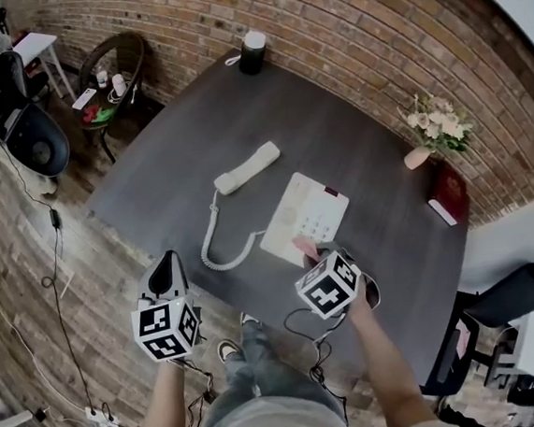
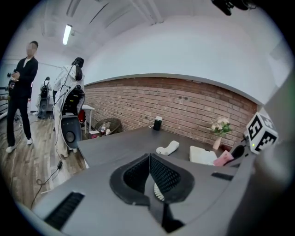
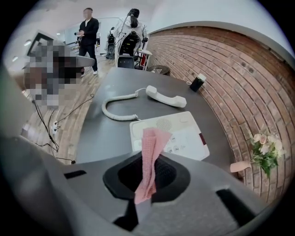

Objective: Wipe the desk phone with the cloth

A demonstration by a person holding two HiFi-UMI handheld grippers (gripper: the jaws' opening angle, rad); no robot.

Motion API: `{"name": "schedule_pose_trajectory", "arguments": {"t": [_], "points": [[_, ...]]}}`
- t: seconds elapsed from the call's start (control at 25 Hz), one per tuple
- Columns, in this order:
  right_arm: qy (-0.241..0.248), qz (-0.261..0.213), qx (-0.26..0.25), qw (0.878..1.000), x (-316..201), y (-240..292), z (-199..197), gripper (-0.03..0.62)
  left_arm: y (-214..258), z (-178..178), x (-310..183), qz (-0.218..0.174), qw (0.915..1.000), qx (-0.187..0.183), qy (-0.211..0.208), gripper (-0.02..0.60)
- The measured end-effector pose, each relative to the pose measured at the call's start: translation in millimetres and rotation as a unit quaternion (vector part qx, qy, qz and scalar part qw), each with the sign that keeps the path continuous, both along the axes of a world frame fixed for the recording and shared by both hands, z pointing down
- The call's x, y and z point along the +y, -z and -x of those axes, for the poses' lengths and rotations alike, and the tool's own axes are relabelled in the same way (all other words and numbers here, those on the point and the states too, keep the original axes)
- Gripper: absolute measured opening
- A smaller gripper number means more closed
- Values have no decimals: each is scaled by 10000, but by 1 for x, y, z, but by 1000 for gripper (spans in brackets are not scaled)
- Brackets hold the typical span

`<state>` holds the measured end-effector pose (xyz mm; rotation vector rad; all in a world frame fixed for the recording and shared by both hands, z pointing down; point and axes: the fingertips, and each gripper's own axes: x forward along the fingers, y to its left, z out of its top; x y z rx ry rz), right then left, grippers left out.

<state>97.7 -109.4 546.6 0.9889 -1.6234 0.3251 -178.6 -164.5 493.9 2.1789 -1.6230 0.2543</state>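
Observation:
The white desk phone base (image 1: 306,215) (image 3: 177,135) lies on the dark table, its handset (image 1: 247,168) (image 3: 166,97) off the cradle and lying beyond it, joined by a coiled cord (image 1: 215,240). My right gripper (image 1: 310,251) (image 3: 150,159) is shut on a pink cloth (image 3: 150,156) (image 1: 304,246), which pokes out over the near edge of the phone base. My left gripper (image 1: 168,274) (image 2: 148,177) hangs shut and empty off the table's near-left edge, apart from the phone.
A black cup (image 1: 252,52) stands at the table's far edge. A vase of flowers (image 1: 435,126) and a dark red book (image 1: 447,192) sit at the right. Chairs and cables lie on the wooden floor at left. A person (image 2: 20,94) stands far off.

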Motion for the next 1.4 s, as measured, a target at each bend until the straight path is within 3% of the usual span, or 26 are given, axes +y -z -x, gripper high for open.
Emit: {"name": "schedule_pose_trajectory", "arguments": {"t": [0.6,1.4], "points": [[-120,-241,289,9992,-42,25,-62,21,1,-47,-42,35,9997,112,-196,5],[123,-320,563,9978,-114,4,-90,21,-31,-65,-91,359,9993,18,-132,5]]}}
